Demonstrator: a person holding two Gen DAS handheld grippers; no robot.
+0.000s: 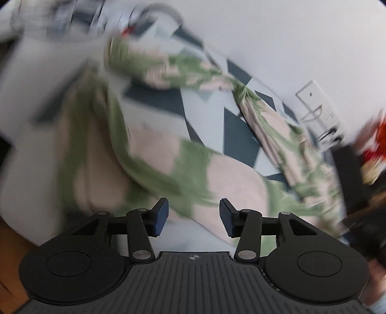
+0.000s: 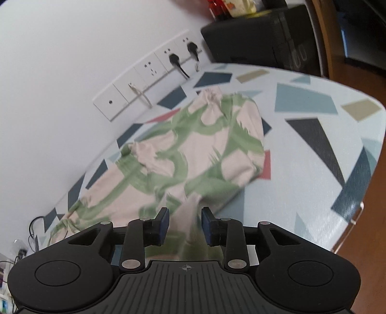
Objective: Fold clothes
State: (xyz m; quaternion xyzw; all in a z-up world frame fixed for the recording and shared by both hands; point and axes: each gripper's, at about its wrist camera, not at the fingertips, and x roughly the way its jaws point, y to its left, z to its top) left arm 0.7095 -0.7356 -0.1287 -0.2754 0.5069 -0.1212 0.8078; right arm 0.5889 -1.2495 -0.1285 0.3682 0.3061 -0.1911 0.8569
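A pale pink garment with green brush-stroke patterns (image 2: 193, 149) lies partly folded on the table (image 2: 313, 157), which has a geometric blue, grey and red cover. In the right wrist view my right gripper (image 2: 185, 215) hovers over the garment's near edge, its jaws apart. A blurred fold of the cloth shows in the gap, and the pads do not press on it. The left wrist view is motion-blurred. There the garment (image 1: 149, 149) spreads in bunched folds over the table (image 1: 205, 116). My left gripper (image 1: 194, 207) stands open above the cloth with nothing between its pads.
A white wall with a row of sockets (image 2: 144, 79), two with black plugs and cables, runs along the table's far side. A black box (image 2: 260, 41) stands at the far end with bottles (image 2: 217, 7) on top. The table's rounded right edge (image 2: 376, 145) drops off to brown floor.
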